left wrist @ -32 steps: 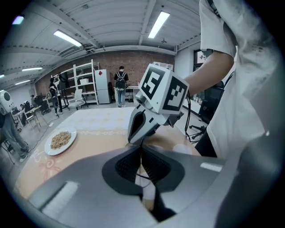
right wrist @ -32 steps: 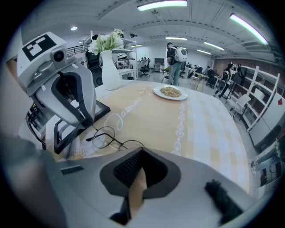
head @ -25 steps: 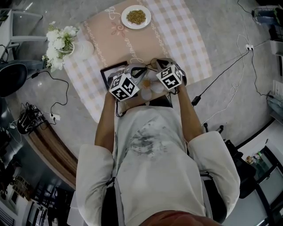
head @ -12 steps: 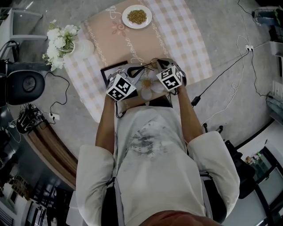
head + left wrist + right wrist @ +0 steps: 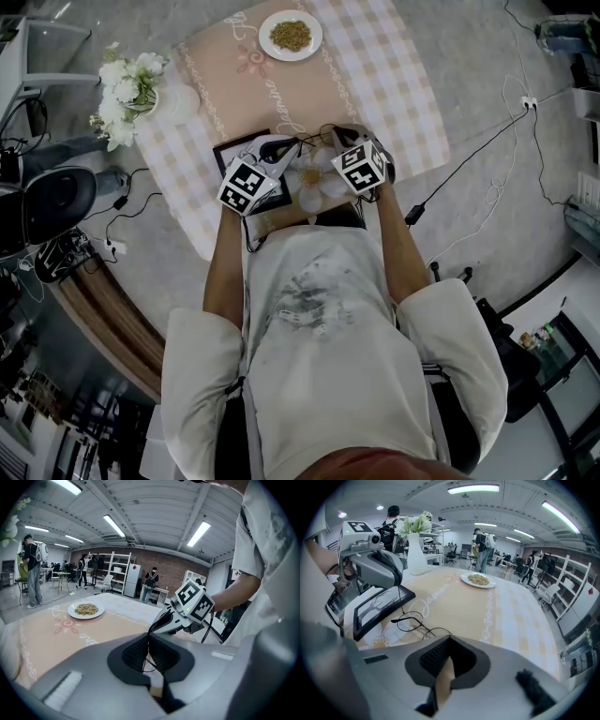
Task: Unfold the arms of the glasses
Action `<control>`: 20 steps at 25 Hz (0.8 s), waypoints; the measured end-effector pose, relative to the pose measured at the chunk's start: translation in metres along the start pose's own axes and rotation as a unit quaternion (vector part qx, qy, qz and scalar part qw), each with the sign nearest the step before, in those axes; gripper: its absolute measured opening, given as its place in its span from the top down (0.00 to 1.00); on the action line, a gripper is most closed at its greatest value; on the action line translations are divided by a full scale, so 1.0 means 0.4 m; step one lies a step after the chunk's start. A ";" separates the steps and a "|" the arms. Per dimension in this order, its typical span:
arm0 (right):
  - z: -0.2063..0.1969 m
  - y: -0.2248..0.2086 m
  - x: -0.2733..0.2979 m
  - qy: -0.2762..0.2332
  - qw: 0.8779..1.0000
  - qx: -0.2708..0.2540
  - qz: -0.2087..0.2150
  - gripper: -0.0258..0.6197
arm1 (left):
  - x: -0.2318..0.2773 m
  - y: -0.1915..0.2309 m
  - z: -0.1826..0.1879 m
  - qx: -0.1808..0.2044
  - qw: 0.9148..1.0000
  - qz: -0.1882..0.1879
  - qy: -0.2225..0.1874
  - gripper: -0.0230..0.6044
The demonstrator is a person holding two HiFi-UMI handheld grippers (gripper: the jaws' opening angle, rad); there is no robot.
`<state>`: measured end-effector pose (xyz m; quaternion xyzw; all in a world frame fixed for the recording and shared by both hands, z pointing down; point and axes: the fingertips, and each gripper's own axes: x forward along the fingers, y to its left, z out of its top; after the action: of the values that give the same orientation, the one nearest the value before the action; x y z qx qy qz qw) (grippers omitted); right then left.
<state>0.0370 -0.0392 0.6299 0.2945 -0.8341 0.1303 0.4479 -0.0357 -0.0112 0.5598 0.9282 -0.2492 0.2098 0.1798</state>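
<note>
Head view: your left gripper (image 5: 279, 148) and right gripper (image 5: 330, 141) meet tip to tip over the near edge of the checked tablecloth (image 5: 403, 84), close in front of you; the glasses (image 5: 305, 146) show only as thin dark wire strung between the two tips, too fine here to read which part each one has. Left gripper view: jaws pressed together on a thin black wire, read as the temple arm (image 5: 149, 645); from the pads that wire runs up and slightly right, straight to the tip of your right gripper, so the arm's long axis lies along the line joining the two tools, with the hinge end judged to sit at the right gripper's side. Right gripper view: jaws fully closed, and the rim of the nearer lens runs right up to their tip, so take it as clamped on the frame, though the exact bite point is hidden by the jaw housing; the front of the glasses (image 5: 421, 625) lies just beyond the tip, lenses side by side and trailing away to the left, low over the cloth and just beside the picture frame (image 5: 375, 609); one temple arm stands up from the far lens toward your left gripper. Judgement: the right is the anchor and the left is the mover; the coming swing should carry the left tip away from the lens plane, pivoting about the hinge, not pulling along the wire; risk is bending the thin wire if you drag lengthwise.
</note>
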 end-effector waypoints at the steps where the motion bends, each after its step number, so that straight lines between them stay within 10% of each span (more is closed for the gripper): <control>1: 0.000 0.001 -0.001 0.000 1.000 -0.001 -0.001 0.94 | -0.001 0.001 -0.002 -0.002 1.000 0.001 0.001 0.94; 20: 0.053 0.062 -0.024 -0.050 0.996 -0.078 -0.007 0.89 | 0.013 -0.003 -0.009 0.000 1.000 -0.011 0.007 0.94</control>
<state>0.0117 -0.0262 0.6111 0.2707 -0.8611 0.0473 0.4279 -0.0321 -0.0109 0.5649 0.9293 -0.2382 0.2142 0.1839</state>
